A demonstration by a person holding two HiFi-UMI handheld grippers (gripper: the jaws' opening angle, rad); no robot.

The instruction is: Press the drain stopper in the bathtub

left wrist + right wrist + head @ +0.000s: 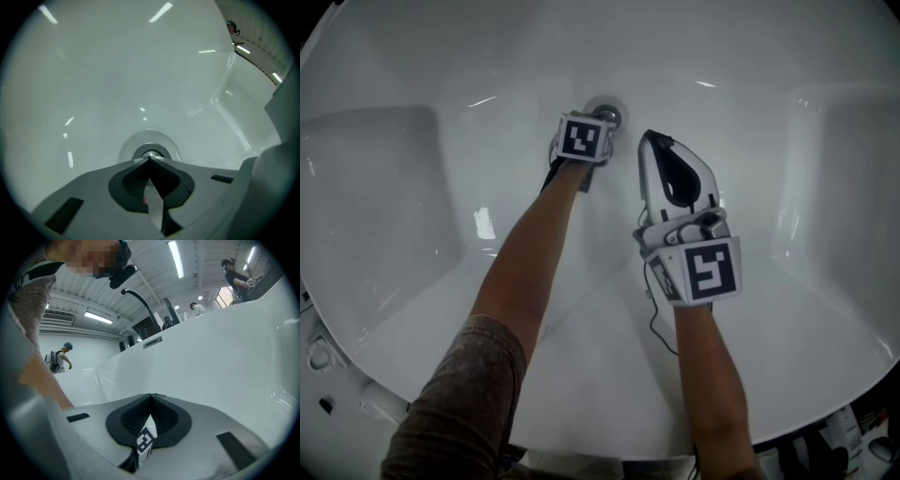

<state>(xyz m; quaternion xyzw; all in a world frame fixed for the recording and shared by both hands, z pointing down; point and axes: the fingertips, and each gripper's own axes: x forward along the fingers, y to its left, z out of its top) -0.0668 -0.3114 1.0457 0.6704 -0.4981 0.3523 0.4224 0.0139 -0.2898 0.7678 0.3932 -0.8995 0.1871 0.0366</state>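
Left gripper view: left hand-held gripper, jaws together, points at drain stopper just beyond.

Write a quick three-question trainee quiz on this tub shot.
1. Which gripper has its tips at the drain stopper? A. left gripper B. right gripper C. both
2. True or false: the right gripper's jaws stand wide apart.
3. Fill in: the right gripper view faces the white ____ of the bathtub, with no drain in sight.
Key: 1 A. 2 false; they are together with nothing between them. 3 wall.
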